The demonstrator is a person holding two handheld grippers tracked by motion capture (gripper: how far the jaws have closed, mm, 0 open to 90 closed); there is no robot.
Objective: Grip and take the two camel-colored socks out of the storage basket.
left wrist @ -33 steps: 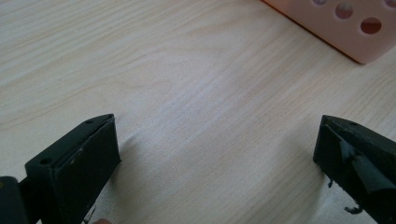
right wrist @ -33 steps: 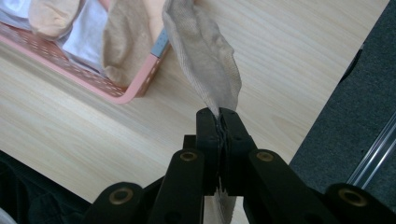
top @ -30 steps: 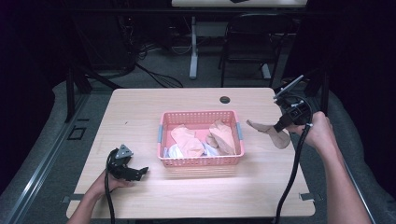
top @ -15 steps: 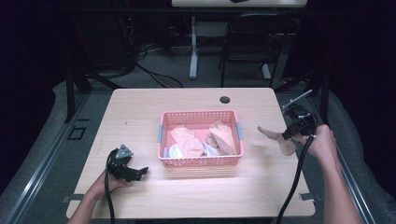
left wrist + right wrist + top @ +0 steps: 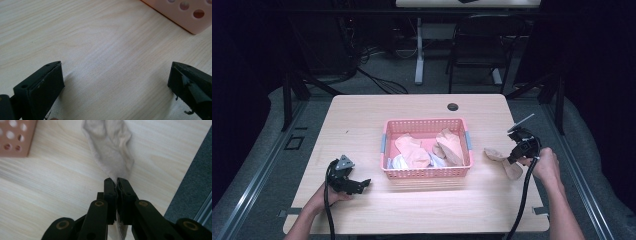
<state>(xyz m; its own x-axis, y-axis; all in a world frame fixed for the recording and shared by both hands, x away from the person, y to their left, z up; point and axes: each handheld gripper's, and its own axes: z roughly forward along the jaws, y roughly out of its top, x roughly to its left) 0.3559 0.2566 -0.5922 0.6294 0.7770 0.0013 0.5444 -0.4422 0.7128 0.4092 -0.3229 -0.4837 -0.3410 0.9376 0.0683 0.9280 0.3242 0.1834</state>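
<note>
- high view: i'm laying a sock (image 5: 503,161) on the table (image 5: 362,125) right of the basket (image 5: 426,173). right gripper (image 5: 513,157) low over it, forearm in from the bottom edge.
- left gripper view: left gripper (image 5: 115,85) wide, nothing in it, idling just off the table near the basket corner.
- right gripper view: right gripper (image 5: 116,181) pinching the sock. guessing next is letting go, then back to the basket.

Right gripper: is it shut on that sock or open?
Shut on it. The right gripper has its jaws pinched together on the beige sock, which trails onto the table.
</note>
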